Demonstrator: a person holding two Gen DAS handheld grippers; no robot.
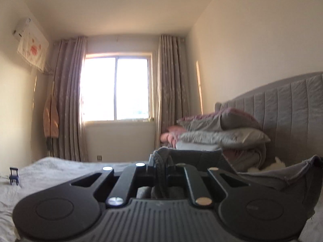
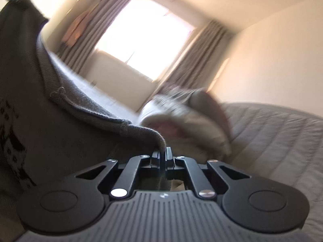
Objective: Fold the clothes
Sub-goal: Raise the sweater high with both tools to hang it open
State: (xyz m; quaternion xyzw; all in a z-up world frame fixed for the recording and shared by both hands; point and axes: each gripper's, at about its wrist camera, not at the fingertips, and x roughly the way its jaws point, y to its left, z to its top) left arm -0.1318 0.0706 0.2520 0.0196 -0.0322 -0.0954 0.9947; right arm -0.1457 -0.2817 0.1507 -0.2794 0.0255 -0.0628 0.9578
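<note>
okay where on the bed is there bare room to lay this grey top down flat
Free: the pale bedspread ahead and to the left, between a small blue object near its left edge and the window wall. Crowded: the pillows piled against the grey headboard on the right.

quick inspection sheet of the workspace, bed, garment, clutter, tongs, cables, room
surface: light grey bed cover, wrinkled
job's things: dark grey knit garment, lifted and spread between both tongs
clutter: stacked grey and pink pillows against the grey padded headboard; small blue chair-shaped object on the cover
grippers: left tongs shut on a bunched garment edge; right tongs shut on a garment corner
cables: nothing seen
surroundings: bright window, grey curtains, wall air conditioner under a white cloth
</note>
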